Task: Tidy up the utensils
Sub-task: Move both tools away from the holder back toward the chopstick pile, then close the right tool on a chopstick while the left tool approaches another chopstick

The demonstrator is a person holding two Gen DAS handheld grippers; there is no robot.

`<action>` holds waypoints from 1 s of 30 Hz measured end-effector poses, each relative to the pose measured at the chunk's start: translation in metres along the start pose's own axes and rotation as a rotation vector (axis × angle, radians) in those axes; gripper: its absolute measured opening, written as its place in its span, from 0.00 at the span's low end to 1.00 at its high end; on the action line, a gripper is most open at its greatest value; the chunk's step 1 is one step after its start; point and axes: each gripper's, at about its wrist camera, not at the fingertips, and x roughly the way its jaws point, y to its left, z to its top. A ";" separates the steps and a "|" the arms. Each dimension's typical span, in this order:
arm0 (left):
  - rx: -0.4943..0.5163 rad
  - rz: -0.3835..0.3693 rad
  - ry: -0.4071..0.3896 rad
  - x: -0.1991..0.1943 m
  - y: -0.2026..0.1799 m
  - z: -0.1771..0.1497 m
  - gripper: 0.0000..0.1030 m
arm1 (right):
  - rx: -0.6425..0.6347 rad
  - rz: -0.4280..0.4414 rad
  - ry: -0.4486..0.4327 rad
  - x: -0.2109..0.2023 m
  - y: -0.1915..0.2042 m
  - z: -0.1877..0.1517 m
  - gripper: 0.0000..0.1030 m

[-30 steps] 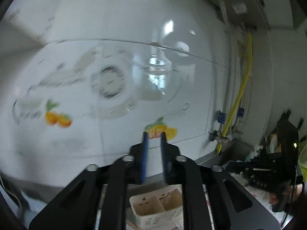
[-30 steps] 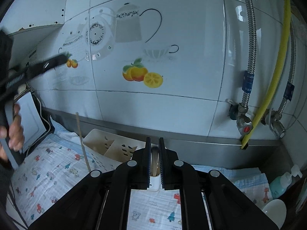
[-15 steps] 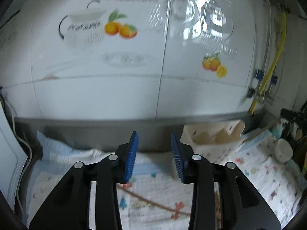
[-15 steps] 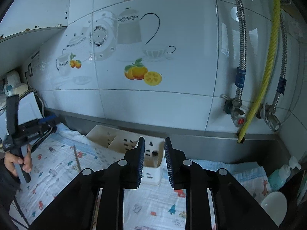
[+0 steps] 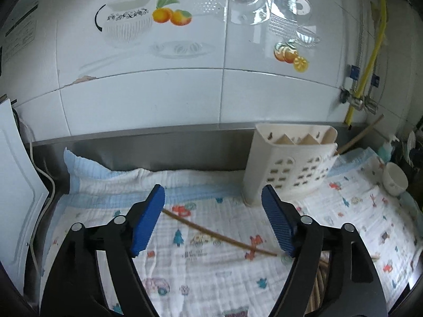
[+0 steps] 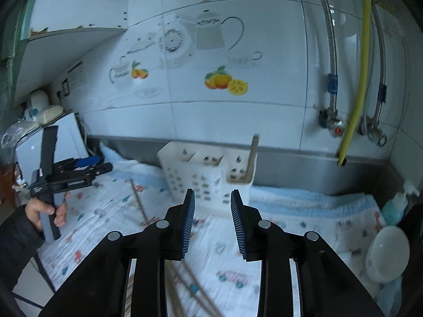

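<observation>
Left claw [image 5: 212, 218] wide, right claw [image 6: 212, 220] narrower, both just opening, empty; only right view shows probably chopstick [image 6: 251, 158] in caddy [image 6: 208, 171].

open cloth [image 5: 201, 261] ahead, utensil caddy [image 5: 288, 169] blocking right, wall [image 5: 169, 97] behind

Chopsticks [image 6: 195, 288] blurred, perhaps several; loose chopstick [image 5: 219, 235] partly hidden behind right finger [image 5: 277, 222].

A home kitchen: white wall tiles [image 6: 238, 121] printed with teapots and oranges [image 6: 224, 80], water valves and a yellow gas hose [image 6: 361, 66], a cutlery caddy [image 5: 290, 163] on the cloth-covered surface [image 5: 211, 264], a soap bottle [image 6: 396, 206].
</observation>
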 end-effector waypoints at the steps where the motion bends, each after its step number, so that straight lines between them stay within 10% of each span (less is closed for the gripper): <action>1: 0.004 -0.002 0.001 -0.002 -0.002 -0.002 0.76 | 0.005 0.006 0.005 -0.003 0.002 -0.007 0.27; 20: 0.043 -0.091 0.078 -0.045 -0.048 -0.076 0.86 | -0.001 0.043 0.268 -0.003 0.018 -0.152 0.14; 30: 0.101 -0.137 0.206 -0.047 -0.076 -0.128 0.74 | -0.069 0.053 0.356 0.019 0.021 -0.180 0.08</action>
